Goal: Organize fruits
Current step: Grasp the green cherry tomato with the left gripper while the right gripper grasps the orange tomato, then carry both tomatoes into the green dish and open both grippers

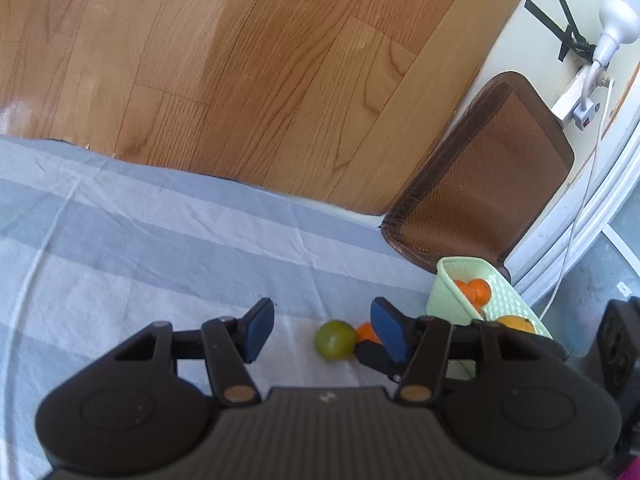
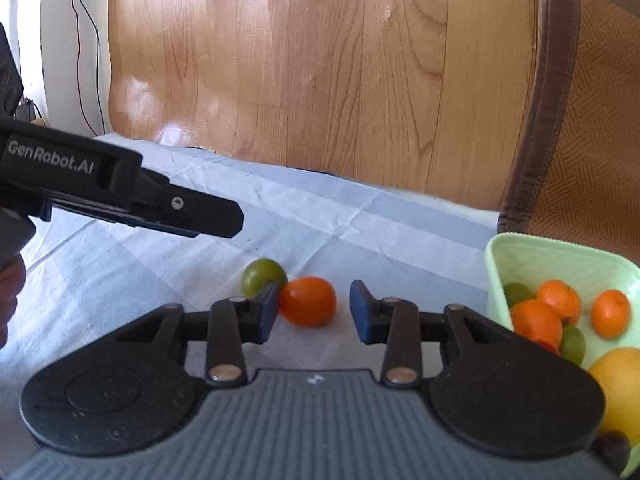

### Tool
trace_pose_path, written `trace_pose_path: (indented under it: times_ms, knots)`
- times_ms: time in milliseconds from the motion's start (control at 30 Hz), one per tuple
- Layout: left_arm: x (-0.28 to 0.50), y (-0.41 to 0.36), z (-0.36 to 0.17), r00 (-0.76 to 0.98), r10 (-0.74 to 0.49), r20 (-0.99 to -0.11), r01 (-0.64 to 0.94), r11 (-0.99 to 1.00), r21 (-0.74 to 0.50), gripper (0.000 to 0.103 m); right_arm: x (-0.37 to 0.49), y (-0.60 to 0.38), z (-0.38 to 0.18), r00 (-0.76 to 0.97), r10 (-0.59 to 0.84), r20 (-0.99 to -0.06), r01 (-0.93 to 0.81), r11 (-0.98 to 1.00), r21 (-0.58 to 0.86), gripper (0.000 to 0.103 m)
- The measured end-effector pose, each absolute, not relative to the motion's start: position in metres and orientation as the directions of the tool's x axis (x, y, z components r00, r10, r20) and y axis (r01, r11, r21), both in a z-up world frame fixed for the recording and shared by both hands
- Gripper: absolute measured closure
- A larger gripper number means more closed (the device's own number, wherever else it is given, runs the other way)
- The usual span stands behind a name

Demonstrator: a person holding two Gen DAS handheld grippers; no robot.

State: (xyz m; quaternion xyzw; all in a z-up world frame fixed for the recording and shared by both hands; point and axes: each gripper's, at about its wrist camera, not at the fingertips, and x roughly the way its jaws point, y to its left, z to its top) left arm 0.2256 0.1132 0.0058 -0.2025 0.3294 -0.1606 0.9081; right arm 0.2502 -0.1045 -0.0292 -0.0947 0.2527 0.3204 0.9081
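Two fruits lie side by side on a blue and white cloth point(image 2: 360, 216), out in the middle. One is a green fruit point(image 2: 262, 274) and one is a small orange point(image 2: 308, 301), and they touch. The green one is on the left and a bit farther away.

The right tongs point(image 2: 315, 312) come in low from the near side. Their two blue pads stand apart with the small orange in front of the gap. The left pad is right at the orange, but there is a clear gap on the other side, so nothing is squeezed.

The left tongs point(image 1: 323, 326) are wide open and hold nothing. They point at the green fruit from the left.

A light green basket point(image 2: 560, 252) sits on the right, close by the two loose fruits. It has more oranges, some green fruits and one big yellow fruit point(image 2: 620, 388) in it. A brown mat point(image 2: 580, 120) stands just behind the basket. A wooden floor point(image 2: 320, 80) lies past the far edge of the cloth.
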Motion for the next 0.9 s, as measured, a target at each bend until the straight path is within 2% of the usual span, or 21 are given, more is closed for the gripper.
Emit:
trace_pose_path:
  times_ms: [100, 133, 167, 300, 367, 433, 533, 633, 733, 900]
  knots:
    - [0.227, 0.102, 0.007, 0.731, -0.417, -0.541, 0.188, 0.884, -0.428, 0.049, 0.234, -0.121, -0.028, 0.687, 0.531, -0.496, -0.622, 0.783, -0.024, 0.073]
    - [0.228, 0.096, 0.006, 0.726, -0.417, -0.546, 0.199, 0.888, -0.414, 0.043, 0.231, -0.128, -0.028, 0.689, 0.529, -0.495, -0.618, 0.786, -0.022, 0.073]
    - [0.231, 0.089, 0.005, 0.72, -0.42, -0.552, 0.211, 0.891, -0.403, 0.043, 0.229, -0.134, -0.029, 0.691, 0.526, -0.496, -0.614, 0.789, -0.017, 0.073]
    - [0.24, 0.063, -0.006, 0.687, -0.429, -0.587, 0.245, 0.897, -0.368, 0.043, 0.21, -0.158, -0.034, 0.703, 0.513, -0.492, -0.596, 0.802, -0.016, 0.072]
    - [0.24, 0.054, -0.012, 0.698, -0.38, -0.607, 0.227, 0.921, -0.316, 0.052, 0.201, -0.167, -0.035, 0.711, 0.509, -0.485, -0.587, 0.81, -0.011, 0.073]
    - [0.237, 0.049, -0.013, 0.714, -0.324, -0.621, 0.202, 0.944, -0.261, 0.075, 0.193, -0.175, -0.034, 0.727, 0.51, -0.46, -0.576, 0.817, -0.004, 0.073]
    - [0.23, 0.055, -0.006, 0.702, -0.371, -0.608, 0.201, 0.922, -0.331, 0.075, 0.182, -0.188, -0.027, 0.772, 0.5, -0.392, -0.541, 0.841, 0.009, 0.073]
    - [0.215, 0.047, 0.014, 0.721, -0.401, -0.565, 0.245, 0.91, -0.333, 0.075, 0.172, -0.205, -0.022, 0.806, 0.485, -0.338, -0.5, 0.865, 0.049, 0.073]
    - [0.201, 0.031, 0.032, 0.7, -0.491, -0.519, 0.322, 0.865, -0.384, 0.075, 0.162, -0.221, -0.021, 0.841, 0.451, -0.298, -0.456, 0.888, 0.057, 0.073]
    - [0.191, -0.014, 0.052, 0.665, -0.56, -0.495, 0.434, 0.828, -0.354, 0.075, 0.158, -0.253, -0.011, 0.91, 0.355, -0.215, -0.353, 0.934, 0.051, 0.072]
